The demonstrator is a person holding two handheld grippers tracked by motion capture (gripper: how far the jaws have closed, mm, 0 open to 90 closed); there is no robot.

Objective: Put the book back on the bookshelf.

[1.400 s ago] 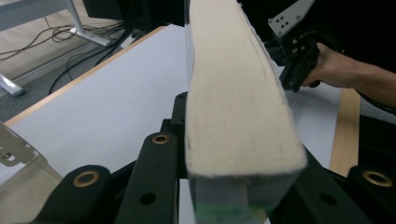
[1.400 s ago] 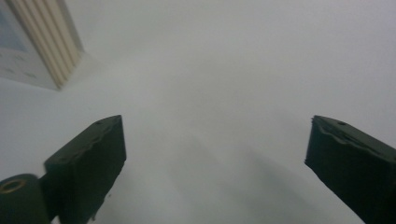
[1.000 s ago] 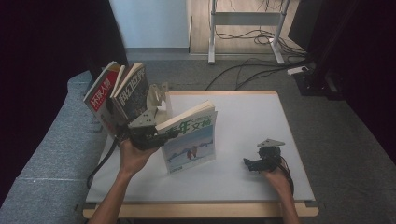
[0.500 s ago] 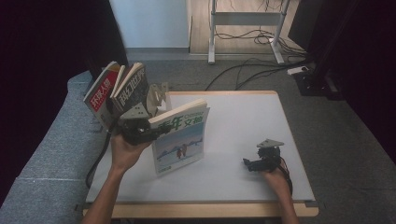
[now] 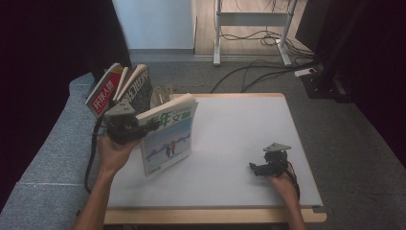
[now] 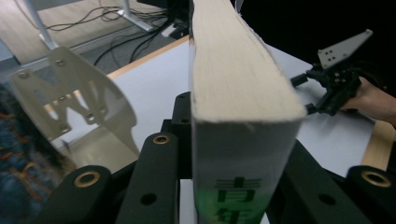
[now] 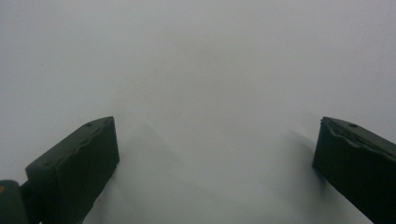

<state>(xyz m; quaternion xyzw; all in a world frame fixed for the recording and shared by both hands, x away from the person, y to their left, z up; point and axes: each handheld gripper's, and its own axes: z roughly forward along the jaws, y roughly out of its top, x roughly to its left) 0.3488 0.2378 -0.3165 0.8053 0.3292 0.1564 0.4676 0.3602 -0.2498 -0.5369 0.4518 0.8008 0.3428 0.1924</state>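
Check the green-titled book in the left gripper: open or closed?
Closed. The book shows its front cover, and its pages form one solid block clamped in the left gripper.

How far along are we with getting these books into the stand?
Two books already lean in the metal stand. The left gripper is clamped on a third book, lifted beside them. Left: slotting it in. The right gripper rests open on the table.
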